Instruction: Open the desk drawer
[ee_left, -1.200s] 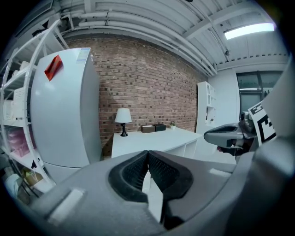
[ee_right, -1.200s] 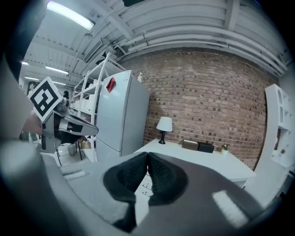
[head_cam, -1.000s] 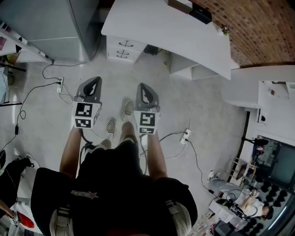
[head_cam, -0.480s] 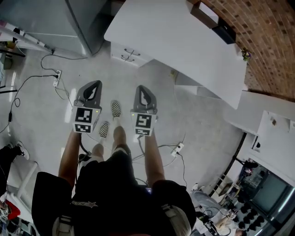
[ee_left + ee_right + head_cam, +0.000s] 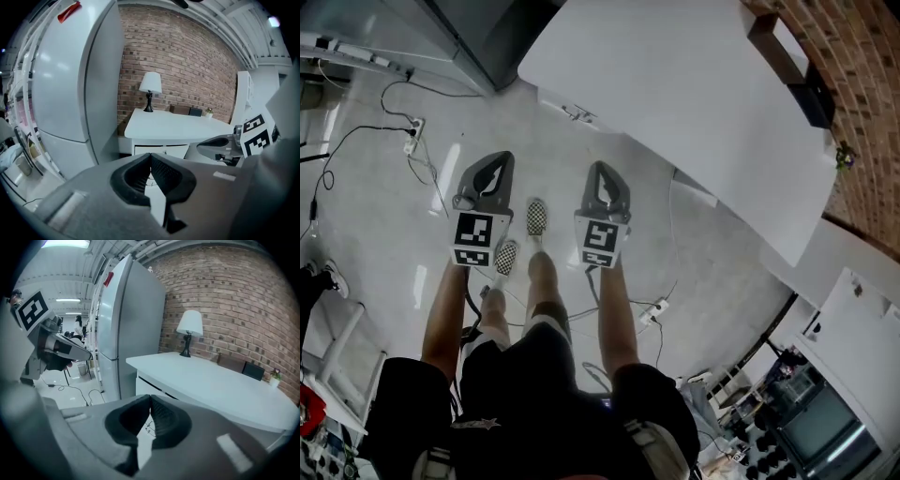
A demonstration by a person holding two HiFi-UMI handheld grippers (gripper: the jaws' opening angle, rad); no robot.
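While my left gripper (image 5: 494, 163) and right gripper (image 5: 603, 172) stay clenched empty, I risk bumping the drawer (image 5: 578, 114) handle instead of gripping it.

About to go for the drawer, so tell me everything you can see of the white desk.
The white desk has a smooth top with a curved edge and a drawer unit at the end nearest the grey fridge. The drawer fronts look shut, with small dark handles. It stands against the brick wall. Along the wall on top: a white-shaded lamp, dark boxes and a small plant. Nothing else is seen touching it.
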